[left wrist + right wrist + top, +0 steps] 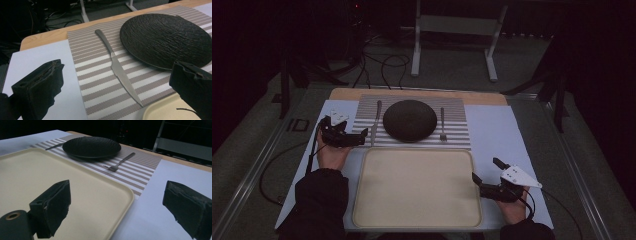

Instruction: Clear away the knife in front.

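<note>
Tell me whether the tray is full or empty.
Empty. The tray shows a bare cream surface; plate, knife and fork lie on the mat behind it.

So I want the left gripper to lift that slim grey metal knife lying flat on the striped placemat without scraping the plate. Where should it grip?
Probably the slim grey metal knife is best taken at its narrow handle, jaws straddling it from above. The open left gripper sits near the blade tip; the handle end lies clear of the round black textured plate.

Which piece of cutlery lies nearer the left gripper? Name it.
The knife, left of the plate, just ahead of the left gripper. The fork lies beyond the plate's right side.
</note>
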A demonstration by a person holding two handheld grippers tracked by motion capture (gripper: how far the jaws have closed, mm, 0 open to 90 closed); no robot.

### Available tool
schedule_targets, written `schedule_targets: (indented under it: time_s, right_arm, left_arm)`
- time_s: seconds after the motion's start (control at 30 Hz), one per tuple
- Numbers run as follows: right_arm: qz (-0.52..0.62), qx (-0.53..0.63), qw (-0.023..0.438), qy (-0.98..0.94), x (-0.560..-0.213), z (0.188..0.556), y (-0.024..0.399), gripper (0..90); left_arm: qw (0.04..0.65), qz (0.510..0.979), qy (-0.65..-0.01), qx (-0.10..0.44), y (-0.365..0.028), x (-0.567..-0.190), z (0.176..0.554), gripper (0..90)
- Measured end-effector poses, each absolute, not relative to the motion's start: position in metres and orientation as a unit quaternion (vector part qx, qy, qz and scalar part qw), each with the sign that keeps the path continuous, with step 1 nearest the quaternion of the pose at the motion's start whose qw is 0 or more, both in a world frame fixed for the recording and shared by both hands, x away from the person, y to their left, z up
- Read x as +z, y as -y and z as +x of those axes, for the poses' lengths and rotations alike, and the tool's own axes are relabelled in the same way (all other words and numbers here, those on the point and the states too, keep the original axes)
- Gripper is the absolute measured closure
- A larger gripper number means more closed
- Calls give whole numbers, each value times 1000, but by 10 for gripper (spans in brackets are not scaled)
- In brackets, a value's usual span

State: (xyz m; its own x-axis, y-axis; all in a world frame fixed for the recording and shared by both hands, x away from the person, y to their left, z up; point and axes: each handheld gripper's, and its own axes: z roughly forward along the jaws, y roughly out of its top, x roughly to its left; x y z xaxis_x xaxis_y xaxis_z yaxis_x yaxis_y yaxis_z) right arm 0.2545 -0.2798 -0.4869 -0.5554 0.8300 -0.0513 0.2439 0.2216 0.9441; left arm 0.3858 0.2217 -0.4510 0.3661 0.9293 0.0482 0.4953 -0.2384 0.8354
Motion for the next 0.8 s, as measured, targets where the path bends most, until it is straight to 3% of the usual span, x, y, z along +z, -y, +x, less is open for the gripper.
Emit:
schedule_targets:
  time_s: [0.8]
  right_arm:
    - [371,503,290,-725,-487,255,279,84]
  left_arm:
    - [363,734,-498,285,-211,-459,423,0]
